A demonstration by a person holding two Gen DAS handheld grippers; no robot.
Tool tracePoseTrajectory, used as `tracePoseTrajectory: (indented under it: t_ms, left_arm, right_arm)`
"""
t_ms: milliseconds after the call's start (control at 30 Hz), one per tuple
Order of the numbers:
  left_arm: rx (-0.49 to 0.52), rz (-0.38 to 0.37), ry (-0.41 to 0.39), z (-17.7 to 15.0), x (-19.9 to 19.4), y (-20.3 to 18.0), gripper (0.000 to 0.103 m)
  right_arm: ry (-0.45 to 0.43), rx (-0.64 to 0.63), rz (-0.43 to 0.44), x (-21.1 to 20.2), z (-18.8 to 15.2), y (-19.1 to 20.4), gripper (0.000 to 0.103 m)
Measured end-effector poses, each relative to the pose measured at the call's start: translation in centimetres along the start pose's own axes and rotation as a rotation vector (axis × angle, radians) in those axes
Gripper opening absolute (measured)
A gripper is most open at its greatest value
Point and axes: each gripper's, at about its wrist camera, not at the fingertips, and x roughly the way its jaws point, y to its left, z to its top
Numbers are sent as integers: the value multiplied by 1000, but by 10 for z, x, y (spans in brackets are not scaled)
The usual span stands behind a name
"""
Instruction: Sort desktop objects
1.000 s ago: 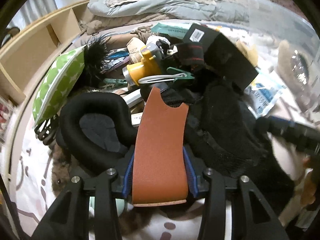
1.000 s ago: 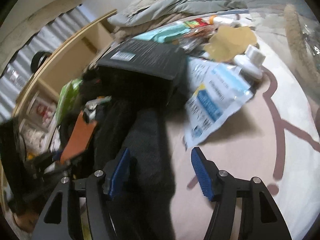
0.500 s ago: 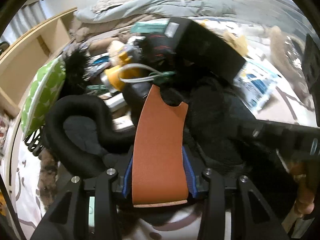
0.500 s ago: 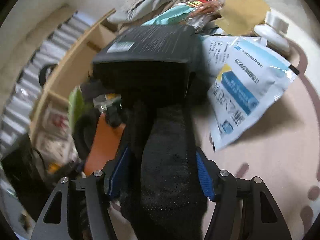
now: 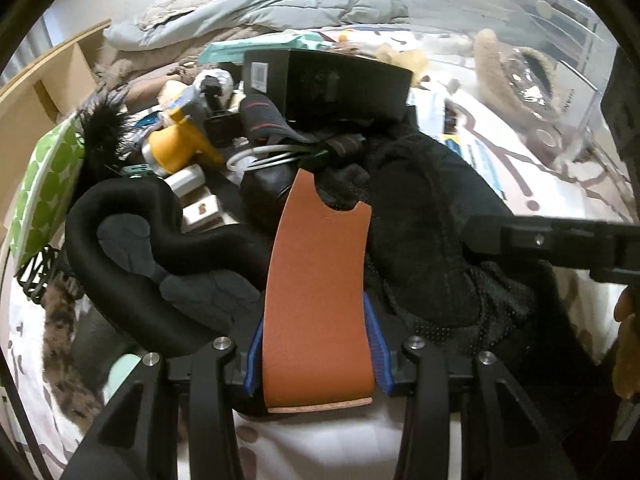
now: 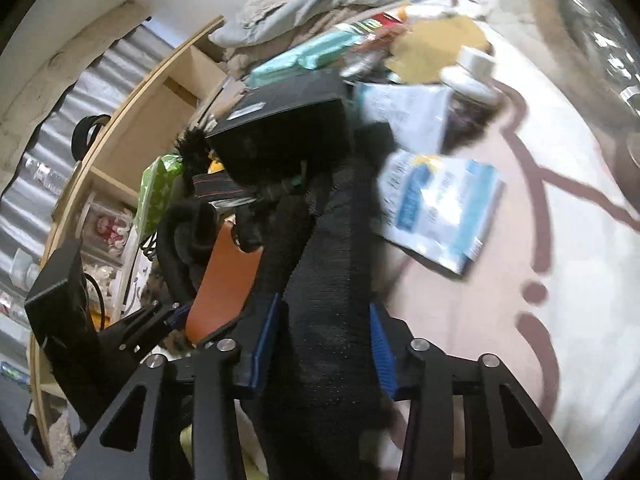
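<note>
My left gripper (image 5: 316, 354) is shut on a brown leather sleeve (image 5: 320, 280) that stands up between its blue pads, over the pile of clutter. The same sleeve (image 6: 224, 280) and left gripper (image 6: 176, 316) show at the left of the right wrist view. My right gripper (image 6: 324, 346) is closing its jaws on a black fuzzy cloth (image 6: 332, 280), which fills the gap, touches both pads and stretches back into the pile. In the left wrist view that cloth (image 5: 420, 240) lies to the right of the sleeve, with the right gripper's black body (image 5: 552, 240) above it.
A black box (image 5: 328, 84), a yellow tool (image 5: 176, 148), a black curved cushion (image 5: 132, 240) and a green dotted pouch (image 5: 44, 184) crowd the pile. A blue-and-white packet (image 6: 436, 208) lies on the patterned sheet. A clear bin (image 5: 540, 60) stands at the right, a wooden shelf (image 6: 152, 120) at the left.
The right gripper moved in over the black cloth and narrowed its jaws around it; the cloth now stretches out from the pile. The left gripper shifted slightly, still holding the brown sleeve.
</note>
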Motion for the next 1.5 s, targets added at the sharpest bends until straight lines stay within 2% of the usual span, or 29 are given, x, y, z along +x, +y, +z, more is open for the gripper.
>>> tracePoseTrajectory:
  t_ms: [133,300,367,433,567,600,667,733,833,1067,1400,1500]
  left_arm:
    - [5,-47,7,-2,-2,-6,42]
    - [15,-75,14,-4,-6,-11,42]
    - [3,-85,19,-3,-6,-7,43]
    - [-16,-81,27,-1,-6,-2,44]
    - [-46,-28,32,0,-6,10,44]
    - [-61,-28,33,1,-7,14,44]
    - [-76,-16,25,1,-11,20,44]
    - [-89,-3,16,2,-14,26,44]
    - [-119,-9,9,2,-17,34,44]
    - [-154,-13,-27,4,-31,45,44]
    - [-197,-72,-73,0,-53,57,44]
    - [-206,-84,-65,1,-51,59,44]
  right_arm:
    - [5,24,-4,-8,-8,-5,41]
    - [-51,70,-25,-15,-11,-12,45]
    - [-90,97,-36,-21,-10,-20,64]
    - [-127,105,-37,-29,-10,-24,75]
    - [-147,69,-50,-33,-8,-16,80]
    - [-145,48,-62,-32,-9,-11,83]
    - [-132,-2,-88,-26,-10,-2,99]
    - [-130,-54,-110,-21,-12,8,103]
    - [-121,-151,-164,-12,-16,25,103]
    - [-69,-405,-357,21,-30,63,103]
    - [-4,-399,-503,49,-30,63,103]
    - [-6,-395,-521,54,-29,59,103]
